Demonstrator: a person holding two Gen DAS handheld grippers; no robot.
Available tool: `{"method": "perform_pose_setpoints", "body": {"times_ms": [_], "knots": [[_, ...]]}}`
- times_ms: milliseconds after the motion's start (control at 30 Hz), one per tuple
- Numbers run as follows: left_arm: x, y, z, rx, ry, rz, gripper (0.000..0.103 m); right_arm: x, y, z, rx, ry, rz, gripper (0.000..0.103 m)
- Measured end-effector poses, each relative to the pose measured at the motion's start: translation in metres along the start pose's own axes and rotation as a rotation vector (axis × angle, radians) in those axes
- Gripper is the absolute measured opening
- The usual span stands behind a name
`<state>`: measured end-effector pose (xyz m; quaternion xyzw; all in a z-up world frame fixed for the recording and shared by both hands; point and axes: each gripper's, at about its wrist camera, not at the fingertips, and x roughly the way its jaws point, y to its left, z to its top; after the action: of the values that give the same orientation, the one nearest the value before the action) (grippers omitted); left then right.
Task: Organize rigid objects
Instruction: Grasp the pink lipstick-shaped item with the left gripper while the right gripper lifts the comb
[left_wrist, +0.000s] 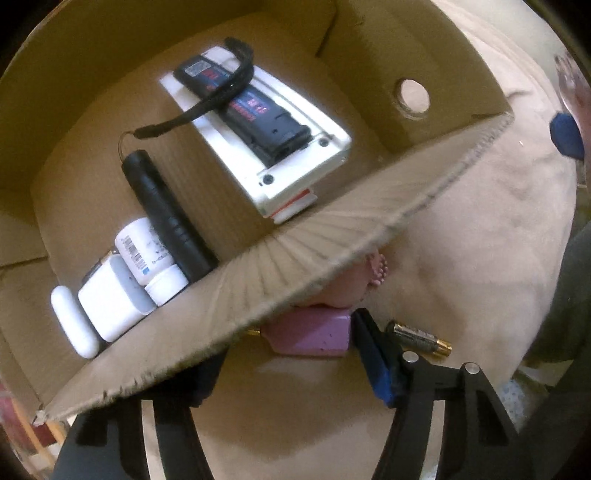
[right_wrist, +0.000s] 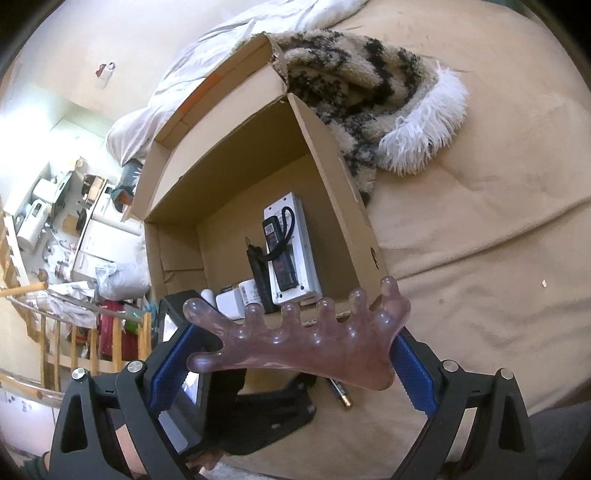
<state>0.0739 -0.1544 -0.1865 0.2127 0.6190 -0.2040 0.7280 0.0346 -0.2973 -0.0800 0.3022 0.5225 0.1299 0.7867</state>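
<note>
One pink paw-shaped massager (right_wrist: 295, 341) is pinched between the right gripper (right_wrist: 291, 363) pads, just short of the cardboard box (right_wrist: 332, 177) ahead. Left gripper (left_wrist: 295, 354) jaws are spread beneath the flap. Its knobs could be snagged on the near wall.

The left wrist camera sits low and close behind the cardboard box (left_wrist: 258, 280) wall, peering in toward 11 o'clock. The right wrist camera stands farther back, higher, facing the same box (right_wrist: 332, 192) at 12 o'clock.
</note>
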Motion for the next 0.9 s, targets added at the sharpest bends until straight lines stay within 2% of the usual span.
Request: {"method": "perform_pose_setpoints", "body": {"times_ms": [167, 500, 733, 900], "knots": [[-0.001, 0.011, 0.001, -0.017, 0.004, -0.011, 0.059, 0.002, 0.004, 0.0, -0.015, 0.004, -0.001, 0.103], [-0.013, 0.036, -0.025, -0.108, 0.037, -0.009, 0.059, 0.006, 0.012, -0.002, -0.063, 0.01, -0.025, 0.103], [-0.028, 0.07, -0.05, -0.235, 0.047, 0.006, 0.059, 0.008, 0.013, -0.003, -0.07, 0.009, -0.032, 0.103], [-0.048, 0.089, -0.063, -0.307, 0.013, 0.024, 0.059, 0.007, 0.016, -0.005, -0.087, 0.001, -0.044, 0.103]]}}
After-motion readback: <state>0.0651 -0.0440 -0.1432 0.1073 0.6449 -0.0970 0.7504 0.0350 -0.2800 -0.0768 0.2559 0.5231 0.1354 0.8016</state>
